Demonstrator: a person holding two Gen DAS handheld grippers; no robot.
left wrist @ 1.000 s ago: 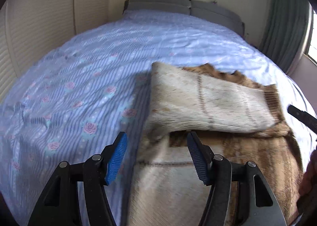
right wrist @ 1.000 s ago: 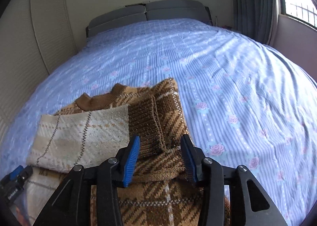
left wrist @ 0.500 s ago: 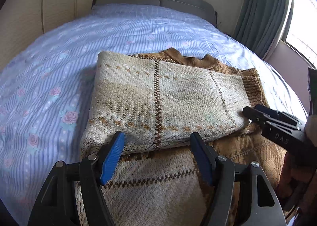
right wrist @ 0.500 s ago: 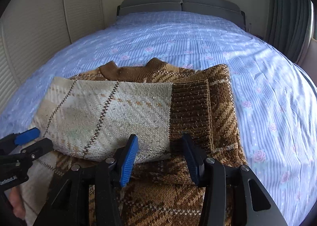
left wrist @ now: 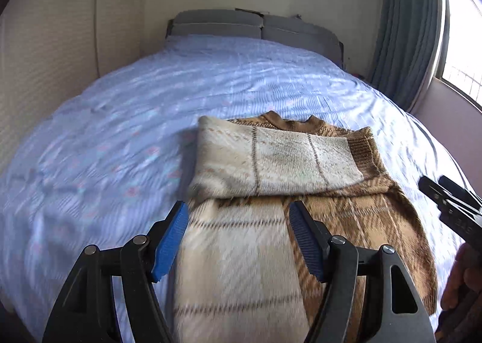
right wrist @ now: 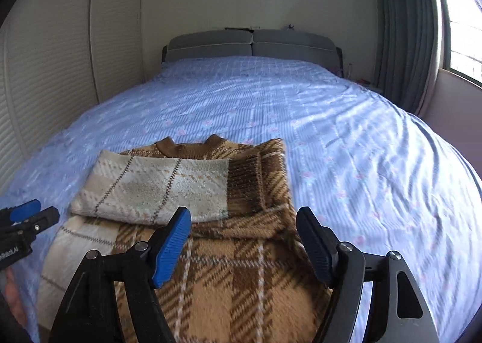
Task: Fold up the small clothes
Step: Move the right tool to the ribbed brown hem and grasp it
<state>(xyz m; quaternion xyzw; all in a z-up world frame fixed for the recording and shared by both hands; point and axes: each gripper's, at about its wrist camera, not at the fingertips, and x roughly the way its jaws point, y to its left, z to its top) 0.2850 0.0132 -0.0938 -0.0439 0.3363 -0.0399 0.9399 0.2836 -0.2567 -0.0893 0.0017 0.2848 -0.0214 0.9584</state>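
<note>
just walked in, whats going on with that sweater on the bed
A person with a gripper in each hand is folding a brown plaid sweater on the bed. One sleeve is already folded across its chest. The left gripper and right gripper both hover open over the lower half, gripping nothing.

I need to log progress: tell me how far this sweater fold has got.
Done: the sleeves lie folded across the chest of the sweater, the cream sleeve on top, below the collar. In hand: nothing; the left gripper and right gripper are both open above the lower body. Left: folding the hem end up, probably the next move.
</note>
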